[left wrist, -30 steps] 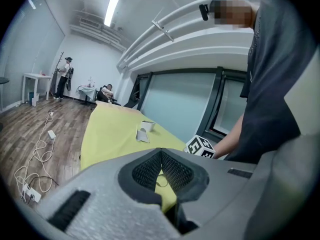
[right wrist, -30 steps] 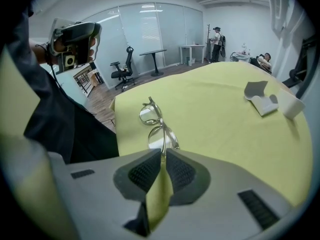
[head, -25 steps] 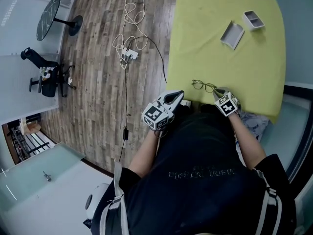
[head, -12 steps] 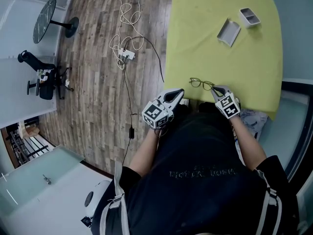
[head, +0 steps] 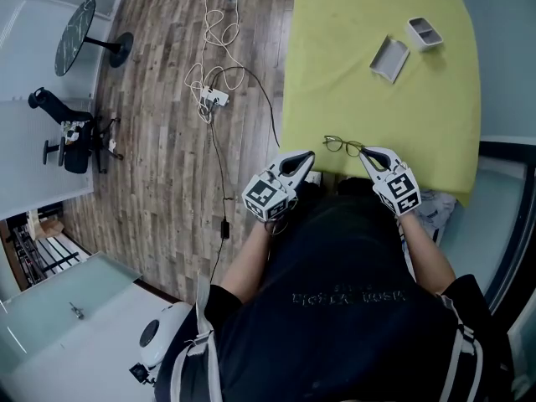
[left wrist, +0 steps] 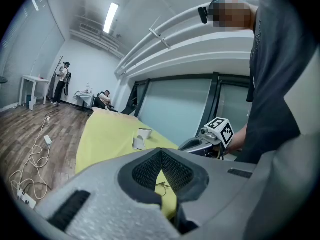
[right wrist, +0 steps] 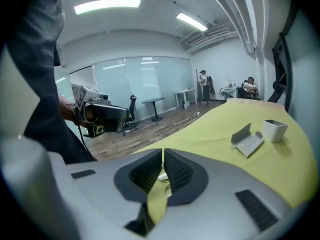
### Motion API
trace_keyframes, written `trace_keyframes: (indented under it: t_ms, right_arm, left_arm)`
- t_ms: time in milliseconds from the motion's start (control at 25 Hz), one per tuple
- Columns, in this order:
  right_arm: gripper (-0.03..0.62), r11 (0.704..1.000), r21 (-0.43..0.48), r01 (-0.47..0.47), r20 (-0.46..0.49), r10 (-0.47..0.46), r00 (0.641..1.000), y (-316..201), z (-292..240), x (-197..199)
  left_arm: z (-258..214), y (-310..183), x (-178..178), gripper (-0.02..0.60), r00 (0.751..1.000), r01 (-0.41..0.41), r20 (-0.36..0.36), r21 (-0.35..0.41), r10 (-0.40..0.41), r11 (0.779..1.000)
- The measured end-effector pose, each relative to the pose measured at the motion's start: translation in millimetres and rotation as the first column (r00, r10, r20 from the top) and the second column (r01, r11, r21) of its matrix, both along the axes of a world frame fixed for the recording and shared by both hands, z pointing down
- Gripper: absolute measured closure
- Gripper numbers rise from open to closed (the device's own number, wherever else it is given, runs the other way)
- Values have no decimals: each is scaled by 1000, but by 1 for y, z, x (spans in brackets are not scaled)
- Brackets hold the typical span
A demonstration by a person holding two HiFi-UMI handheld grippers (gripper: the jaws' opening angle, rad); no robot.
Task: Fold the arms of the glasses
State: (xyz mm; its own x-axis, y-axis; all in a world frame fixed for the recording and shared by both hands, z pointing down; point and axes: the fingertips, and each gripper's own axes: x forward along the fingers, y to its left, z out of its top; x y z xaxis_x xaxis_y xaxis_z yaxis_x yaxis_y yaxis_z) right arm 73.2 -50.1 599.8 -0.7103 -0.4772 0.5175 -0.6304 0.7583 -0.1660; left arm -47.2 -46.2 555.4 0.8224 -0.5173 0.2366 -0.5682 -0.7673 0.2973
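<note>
The thin-framed glasses [head: 346, 146] lie on the yellow table [head: 377, 99], close to its near edge, with their arms out. They also show low in the gap under the jaws in the left gripper view [left wrist: 161, 185] and the right gripper view [right wrist: 167, 190]. My right gripper [head: 365, 152] [right wrist: 163, 154] is shut, with its tips at the right end of the glasses and nothing visibly between the pads. Off the table's near left corner my left gripper [head: 310, 157] [left wrist: 160, 153] is shut and empty, a short way left of the glasses.
An open grey case [head: 391, 59] and a small white box [head: 424, 32] lie farther back on the table. Cables and a power strip [head: 213, 97] trail over the wooden floor to the left. Beyond them stand an office chair [head: 71, 141] and a round table [head: 79, 32].
My right gripper's body has drawn back a little toward the person, while its tips stay by the glasses. The left gripper and the glasses have kept their places.
</note>
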Motion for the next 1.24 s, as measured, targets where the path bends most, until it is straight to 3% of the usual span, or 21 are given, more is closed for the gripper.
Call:
trace_keyframes:
  t_ms: [560, 840, 1000, 1240]
  right_arm:
    - [557, 997, 71, -30, 67, 25, 997, 4, -45, -5]
    - [556, 993, 114, 27, 194, -49, 980, 13, -73, -16]
    - [556, 990, 131, 54, 220, -82, 972, 13, -81, -19]
    - [556, 996, 88, -31, 182, 15, 983, 32, -84, 3]
  left_arm:
    - [-10, -8, -28, 563, 999, 36, 2, 23, -36, 999]
    - [-35, -11, -36, 563, 998, 56, -37, 68, -53, 996]
    - [-33, -17, -35, 563, 998, 53, -24, 79, -51, 995]
    - [-27, -1, -10, 563, 995, -4, -103, 15, 5, 1000]
